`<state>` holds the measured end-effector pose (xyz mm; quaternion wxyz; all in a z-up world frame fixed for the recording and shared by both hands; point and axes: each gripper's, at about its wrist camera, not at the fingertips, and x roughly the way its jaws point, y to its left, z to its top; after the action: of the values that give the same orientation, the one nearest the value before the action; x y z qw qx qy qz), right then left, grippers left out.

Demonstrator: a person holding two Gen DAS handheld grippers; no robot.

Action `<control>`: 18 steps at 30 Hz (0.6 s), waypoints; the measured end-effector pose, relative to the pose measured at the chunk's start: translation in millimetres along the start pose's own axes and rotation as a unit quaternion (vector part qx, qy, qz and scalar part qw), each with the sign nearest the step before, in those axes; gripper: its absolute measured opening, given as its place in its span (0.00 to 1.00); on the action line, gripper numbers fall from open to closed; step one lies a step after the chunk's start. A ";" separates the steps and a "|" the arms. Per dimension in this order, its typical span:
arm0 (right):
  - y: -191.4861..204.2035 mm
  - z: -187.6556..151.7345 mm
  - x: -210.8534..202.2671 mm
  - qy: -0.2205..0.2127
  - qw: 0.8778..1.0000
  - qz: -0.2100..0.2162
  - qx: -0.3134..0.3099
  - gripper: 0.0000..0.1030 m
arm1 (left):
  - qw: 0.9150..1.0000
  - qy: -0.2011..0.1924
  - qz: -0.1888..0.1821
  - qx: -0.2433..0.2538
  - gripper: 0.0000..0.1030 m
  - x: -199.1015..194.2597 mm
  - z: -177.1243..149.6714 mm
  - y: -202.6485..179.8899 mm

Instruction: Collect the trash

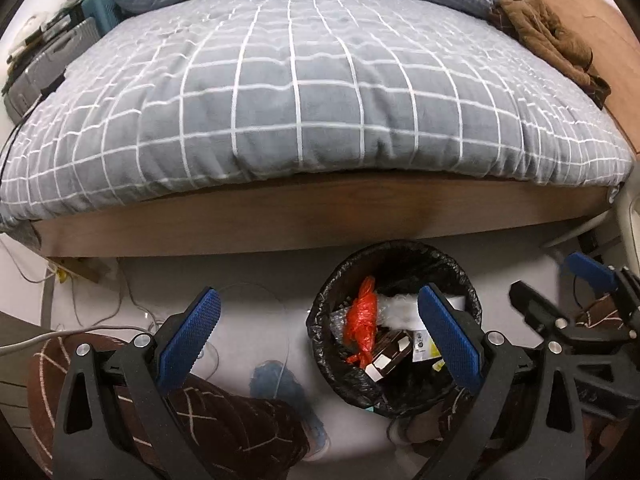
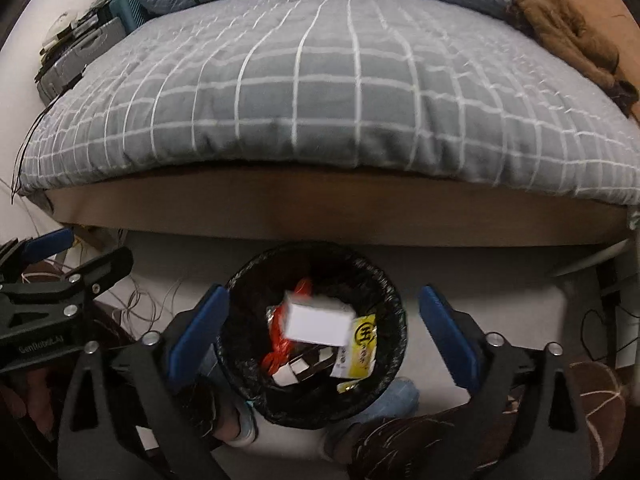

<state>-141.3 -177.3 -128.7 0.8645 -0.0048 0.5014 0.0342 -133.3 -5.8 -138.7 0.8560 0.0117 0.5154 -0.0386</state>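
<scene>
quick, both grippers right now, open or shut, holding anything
Left gripper: open, empty.
Right gripper: open, holding nothing; white box loose over the bin.

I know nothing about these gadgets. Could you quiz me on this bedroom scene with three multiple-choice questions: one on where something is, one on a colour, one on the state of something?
1. Where does the trash bin stand?
A. on the bed
B. on the floor at the foot of the bed
C. on a chair

2. What colour is the crumpled plastic bag in the bin?
A. orange-red
B. green
C. purple

3. How do the jaws of the right gripper stand?
A. clamped on a bottle
B. shut with nothing between them
C. wide open, gripping nothing

Answers:
1. B: the bin, lined in black, sits on the pale floor before the wooden bed frame.
2. A: it shows bright orange-red among the rubbish.
3. C: the blue pads stand far apart either side of the bin, touching nothing; a white box appears blurred over the bin's mouth.
</scene>
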 end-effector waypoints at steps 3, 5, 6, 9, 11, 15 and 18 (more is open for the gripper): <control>-10.9 7.5 -17.1 -0.020 1.000 -0.017 0.003 0.93 | 1.000 -0.014 -0.002 -0.001 0.94 -13.8 5.2 -0.3; -17.9 14.7 -35.3 -0.038 0.999 -0.025 0.007 0.93 | 1.000 -0.026 -0.006 -0.003 0.94 -26.2 9.8 -0.7; -21.0 16.3 -44.0 -0.048 0.998 -0.031 0.009 0.93 | 0.999 -0.036 -0.007 -0.004 0.94 -35.2 12.8 -1.4; -26.5 24.1 -74.6 -0.078 0.996 -0.044 0.016 0.93 | 0.998 -0.058 -0.009 -0.005 0.94 -59.9 19.5 -3.3; -29.5 26.7 -93.4 -0.089 0.994 -0.052 0.021 0.93 | 0.998 -0.069 -0.009 -0.006 0.94 -74.8 21.3 -4.3; -29.2 22.8 -132.7 -0.126 0.990 -0.054 0.024 0.93 | 0.995 -0.103 -0.018 -0.005 0.94 -112.2 21.7 -10.6; -26.3 18.1 -155.5 -0.145 0.988 -0.052 0.023 0.93 | 0.993 -0.117 -0.023 -0.002 0.94 -133.6 17.2 -14.5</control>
<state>-200.9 -211.3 14.4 0.9284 -0.0065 0.3709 -0.0221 -181.5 -14.1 -12.4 0.9092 -0.0064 0.4121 -0.0583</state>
